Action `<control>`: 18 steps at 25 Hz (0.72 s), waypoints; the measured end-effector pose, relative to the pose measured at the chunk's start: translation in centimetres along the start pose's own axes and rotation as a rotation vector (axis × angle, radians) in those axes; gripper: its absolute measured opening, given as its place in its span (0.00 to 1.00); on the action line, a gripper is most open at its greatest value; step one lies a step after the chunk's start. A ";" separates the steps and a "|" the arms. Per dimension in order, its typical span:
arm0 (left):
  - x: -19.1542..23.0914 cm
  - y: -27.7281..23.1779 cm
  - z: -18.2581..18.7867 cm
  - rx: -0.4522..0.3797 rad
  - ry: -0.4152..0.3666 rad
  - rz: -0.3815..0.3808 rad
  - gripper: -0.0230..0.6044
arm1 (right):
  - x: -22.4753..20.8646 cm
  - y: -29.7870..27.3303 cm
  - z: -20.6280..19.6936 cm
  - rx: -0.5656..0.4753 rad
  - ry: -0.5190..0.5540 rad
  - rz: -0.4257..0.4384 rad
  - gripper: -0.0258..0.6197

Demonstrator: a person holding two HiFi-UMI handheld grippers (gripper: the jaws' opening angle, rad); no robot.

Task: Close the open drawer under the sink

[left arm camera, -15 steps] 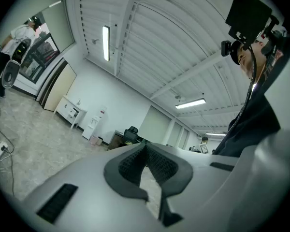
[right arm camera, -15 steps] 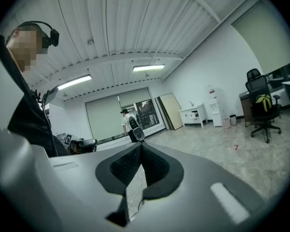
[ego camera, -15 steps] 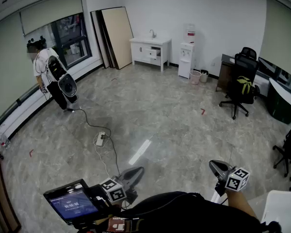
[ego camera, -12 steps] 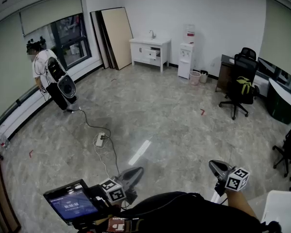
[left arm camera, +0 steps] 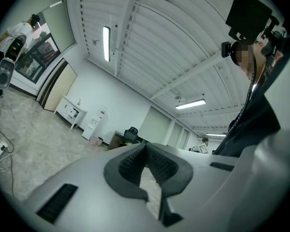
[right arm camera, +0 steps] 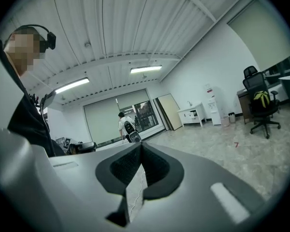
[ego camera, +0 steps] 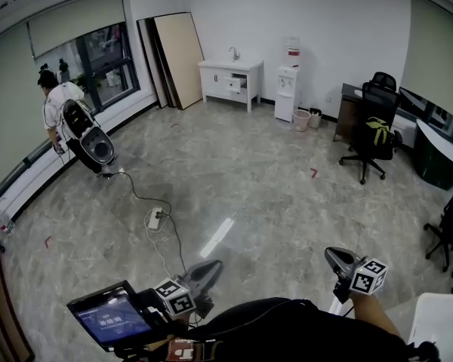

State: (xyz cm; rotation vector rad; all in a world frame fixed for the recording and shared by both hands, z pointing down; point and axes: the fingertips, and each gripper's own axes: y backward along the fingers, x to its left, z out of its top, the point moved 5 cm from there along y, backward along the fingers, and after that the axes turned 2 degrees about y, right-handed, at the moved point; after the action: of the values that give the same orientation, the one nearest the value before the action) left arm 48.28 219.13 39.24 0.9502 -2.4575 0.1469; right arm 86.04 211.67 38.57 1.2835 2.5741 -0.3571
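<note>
Grey marble floor (ego camera: 234,179), sink cabinet (ego camera: 228,72) far back, drawer (ego camera: 235,84) open. Left gripper (ego camera: 214,265) and right gripper (ego camera: 331,256) near, both pinched together, empty. Far-left person (ego camera: 59,108) shuffled along the window (ego camera: 98,59).

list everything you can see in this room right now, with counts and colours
sink cabinet: one, white, far wall
drawer: one, white, pulled out of that cabinet
water dispenser: one, white, right of the cabinet
boards: several, tan and dark, leaning left of the cabinet
office chairs: two, black, right side
power strip: one, white, mid floor
other person: one, white top, by the left window
left gripper: one, grey, jaws shut, empty
right gripper: one, grey, jaws shut, empty
</note>
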 end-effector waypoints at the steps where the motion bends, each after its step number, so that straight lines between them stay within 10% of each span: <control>1: 0.0 0.1 0.2 -0.003 -0.002 0.004 0.04 | 0.0 0.0 0.0 -0.005 -0.008 -0.002 0.04; 18: 2.5 0.6 0.7 -0.005 0.035 -0.014 0.04 | 0.4 -2.6 0.0 0.022 -0.034 -0.025 0.04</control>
State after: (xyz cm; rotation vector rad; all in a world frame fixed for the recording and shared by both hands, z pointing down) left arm 46.04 217.90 39.91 0.9545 -2.4180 0.1513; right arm 83.71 210.45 38.76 1.2434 2.5669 -0.4097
